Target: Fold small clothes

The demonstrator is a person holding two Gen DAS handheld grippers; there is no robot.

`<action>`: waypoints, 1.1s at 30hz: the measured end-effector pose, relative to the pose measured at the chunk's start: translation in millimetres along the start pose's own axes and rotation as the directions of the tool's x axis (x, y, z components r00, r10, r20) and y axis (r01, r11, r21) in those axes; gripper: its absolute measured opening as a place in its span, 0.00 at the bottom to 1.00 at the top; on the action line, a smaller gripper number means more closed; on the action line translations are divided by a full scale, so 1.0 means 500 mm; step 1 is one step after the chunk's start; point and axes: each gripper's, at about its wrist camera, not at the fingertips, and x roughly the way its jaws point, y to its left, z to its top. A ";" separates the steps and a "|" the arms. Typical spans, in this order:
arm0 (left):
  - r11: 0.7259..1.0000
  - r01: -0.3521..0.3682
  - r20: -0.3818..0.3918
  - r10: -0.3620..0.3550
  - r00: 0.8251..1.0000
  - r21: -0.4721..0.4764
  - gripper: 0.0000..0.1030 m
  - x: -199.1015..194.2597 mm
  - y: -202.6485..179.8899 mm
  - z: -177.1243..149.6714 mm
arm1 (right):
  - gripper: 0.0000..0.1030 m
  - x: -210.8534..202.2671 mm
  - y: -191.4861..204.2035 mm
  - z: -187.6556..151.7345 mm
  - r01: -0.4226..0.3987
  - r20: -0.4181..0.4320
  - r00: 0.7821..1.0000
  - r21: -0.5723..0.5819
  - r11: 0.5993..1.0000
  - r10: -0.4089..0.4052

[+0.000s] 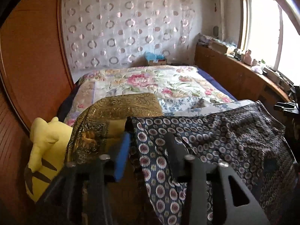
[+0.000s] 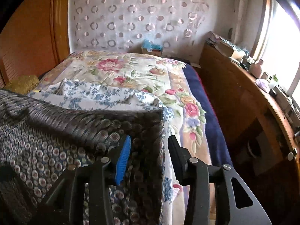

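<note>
The dark patterned cloth (image 1: pixel 215 131) runs off the bottom and right edges of the left wrist view, and a fold of it covers most of one finger (image 1: pixel 174 150) of the left gripper (image 1: pixel 150 146). In the right wrist view its upper part is smeared by motion blur. A yellow plush toy (image 1: pixel 45 146) is half hidden behind a gold brocade cloth (image 1: pixel 116 108). The small items on the windowsill ledge (image 2: pixel 266 82) are too small to identify.
</note>
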 end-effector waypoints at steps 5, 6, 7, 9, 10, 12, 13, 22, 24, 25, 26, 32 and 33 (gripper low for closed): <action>1.000 0.028 -0.009 -0.028 1.000 -0.006 0.65 -0.033 0.000 -0.045 | 0.43 -0.024 -0.027 -0.021 -0.041 0.022 0.999 0.016 0.999 0.041; 1.000 0.019 -0.012 -0.019 1.000 -0.001 0.65 -0.037 -0.003 -0.053 | 0.43 -0.031 -0.039 -0.047 -0.048 0.026 0.999 0.021 0.999 0.047; 1.000 0.006 -0.016 -0.006 1.000 0.002 0.65 -0.043 -0.007 -0.066 | 0.43 -0.037 -0.037 -0.059 -0.058 0.030 0.998 0.028 0.998 0.057; 1.000 0.003 -0.017 -0.003 1.000 0.002 0.65 -0.051 -0.008 -0.084 | 0.43 -0.056 -0.048 -0.098 -0.075 0.036 0.997 0.040 0.996 0.074; 1.000 0.007 -0.019 -0.007 1.000 -0.001 0.65 -0.055 -0.009 -0.094 | 0.43 -0.061 -0.053 -0.116 -0.083 0.034 0.996 0.045 0.996 0.082; 1.000 0.013 -0.026 -0.014 1.000 -0.015 0.65 -0.061 -0.006 -0.111 | 0.43 -0.059 -0.061 -0.136 -0.083 0.025 0.996 0.052 0.995 0.082; 1.000 0.018 -0.029 -0.018 0.999 -0.020 0.65 -0.063 -0.006 -0.120 | 0.43 -0.054 -0.067 -0.147 -0.084 0.019 0.996 0.057 0.995 0.083; 0.999 0.014 -0.052 -0.016 0.999 -0.031 0.65 -0.073 -0.014 -0.175 | 0.43 -0.027 -0.110 -0.187 -0.080 -0.052 0.995 0.129 0.988 0.087; 1.000 0.012 -0.043 -0.013 0.999 -0.025 0.65 -0.076 -0.017 -0.182 | 0.43 -0.029 -0.110 -0.188 -0.091 -0.056 0.993 0.130 0.987 0.099; 1.000 0.011 -0.042 -0.011 0.999 -0.019 0.65 -0.077 -0.018 -0.184 | 0.41 -0.029 -0.110 -0.191 -0.102 -0.054 0.992 0.126 0.987 0.109; 1.000 0.011 -0.041 -0.011 0.999 -0.014 0.58 -0.077 -0.022 -0.185 | 0.25 -0.030 -0.105 -0.190 -0.121 -0.056 0.990 0.112 0.986 0.128; 0.999 0.040 -0.033 -0.041 0.999 -0.030 0.30 -0.075 -0.025 -0.181 | 0.02 -0.044 -0.090 -0.185 -0.195 -0.054 0.979 0.072 0.978 0.199; 0.999 0.042 -0.031 -0.043 0.999 -0.033 0.27 -0.074 -0.025 -0.179 | 0.01 -0.056 -0.091 -0.183 -0.211 -0.042 0.976 0.074 0.975 0.214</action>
